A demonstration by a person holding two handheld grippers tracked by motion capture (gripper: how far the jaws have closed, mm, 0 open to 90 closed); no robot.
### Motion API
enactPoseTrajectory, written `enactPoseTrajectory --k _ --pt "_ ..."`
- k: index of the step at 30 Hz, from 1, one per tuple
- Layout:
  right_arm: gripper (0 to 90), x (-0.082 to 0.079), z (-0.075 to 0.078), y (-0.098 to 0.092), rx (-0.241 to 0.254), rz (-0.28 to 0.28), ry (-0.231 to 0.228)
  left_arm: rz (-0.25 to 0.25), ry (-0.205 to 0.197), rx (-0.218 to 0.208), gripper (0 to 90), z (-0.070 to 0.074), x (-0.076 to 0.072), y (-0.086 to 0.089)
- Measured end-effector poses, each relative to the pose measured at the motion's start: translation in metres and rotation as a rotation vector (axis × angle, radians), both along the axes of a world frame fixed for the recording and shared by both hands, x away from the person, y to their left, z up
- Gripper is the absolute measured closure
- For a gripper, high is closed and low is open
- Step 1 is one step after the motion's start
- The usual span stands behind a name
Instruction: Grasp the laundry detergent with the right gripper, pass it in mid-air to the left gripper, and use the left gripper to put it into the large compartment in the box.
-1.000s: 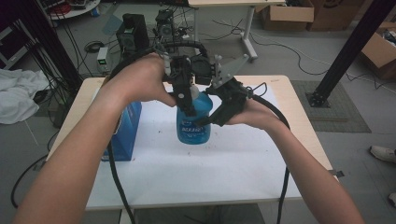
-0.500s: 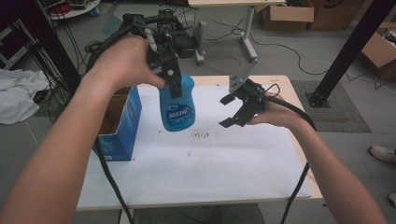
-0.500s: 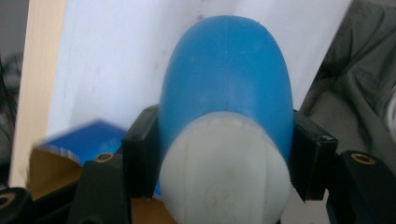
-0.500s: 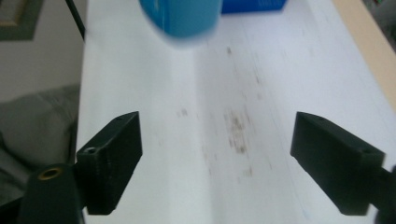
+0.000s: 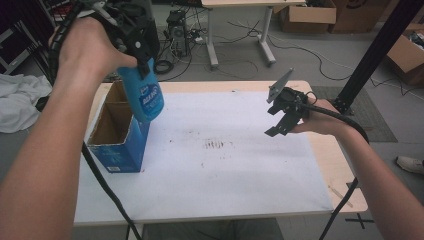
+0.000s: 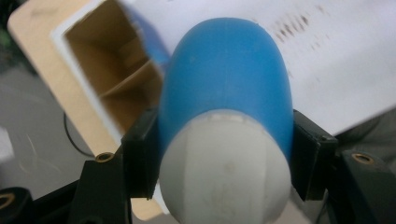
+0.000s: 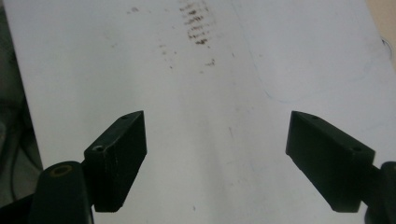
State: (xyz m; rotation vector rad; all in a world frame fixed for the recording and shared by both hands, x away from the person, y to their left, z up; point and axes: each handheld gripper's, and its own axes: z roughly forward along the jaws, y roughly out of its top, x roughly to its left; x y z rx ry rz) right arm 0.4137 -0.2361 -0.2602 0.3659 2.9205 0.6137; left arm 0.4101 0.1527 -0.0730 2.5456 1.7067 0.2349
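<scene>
A blue bottle [image 5: 146,97] with a white label hangs tilted in the air, and my left gripper [image 5: 141,59] is shut on its upper part. It hovers over the near right corner of an open blue cardboard box [image 5: 114,150] at the table's left side. In the left gripper view the bottle [image 6: 226,79] sits between the jaws, its white end towards the camera, with the box's brown inside [image 6: 109,77] behind it. My right gripper [image 5: 277,120] stands open over the table's right part; its jaws [image 7: 215,154] have just been closing a little with nothing between them.
A white sheet [image 5: 225,170] with dark smudges [image 5: 216,145] covers the wooden table [image 5: 340,180]. A black post [image 5: 375,45] rises at the right. White cloth [image 5: 17,102] lies on the floor at the left. Cables and cardboard boxes [image 5: 305,17] lie behind the table.
My left hand has carried the bottle up and to the left, from the table's middle to above the box. The right gripper has drawn away from the bottle to the right.
</scene>
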Motion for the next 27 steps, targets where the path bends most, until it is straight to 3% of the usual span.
enactPoseTrajectory --k 1,2,6,9,11,13,19,27 --pt "20.4 0.001 0.000 -0.003 0.000 -0.005 0.006 0.000 0.000 0.000 38.8 0.000 0.000 0.000" --pt "20.2 0.001 0.000 -0.005 -0.004 -0.011 0.004 0.073 -0.004 -0.006 38.8 0.000 0.001 0.011" --pt "20.4 0.002 -0.001 -0.013 -0.022 -0.032 -0.003 0.188 0.000 -0.013 38.8 -0.002 0.003 0.033" --pt "21.1 0.003 -0.002 -0.017 -0.037 -0.040 -0.003 0.258 0.003 -0.011 38.9 -0.004 0.005 0.046" --pt "21.1 0.003 -0.002 -0.019 -0.049 -0.046 -0.004 0.275 0.007 -0.007 38.9 -0.005 0.005 0.049" --pt "21.2 0.003 -0.003 -0.021 -0.052 -0.047 -0.006 0.332 0.010 -0.006 38.8 -0.007 0.005 0.059" --pt "21.2 0.002 -0.004 -0.027 -0.052 -0.055 -0.004 0.385 0.009 -0.010 38.8 -0.012 0.004 0.071" --pt "21.1 0.002 -0.003 -0.030 -0.051 -0.061 -0.006 0.395 0.012 -0.011 38.8 -0.022 0.003 0.077"
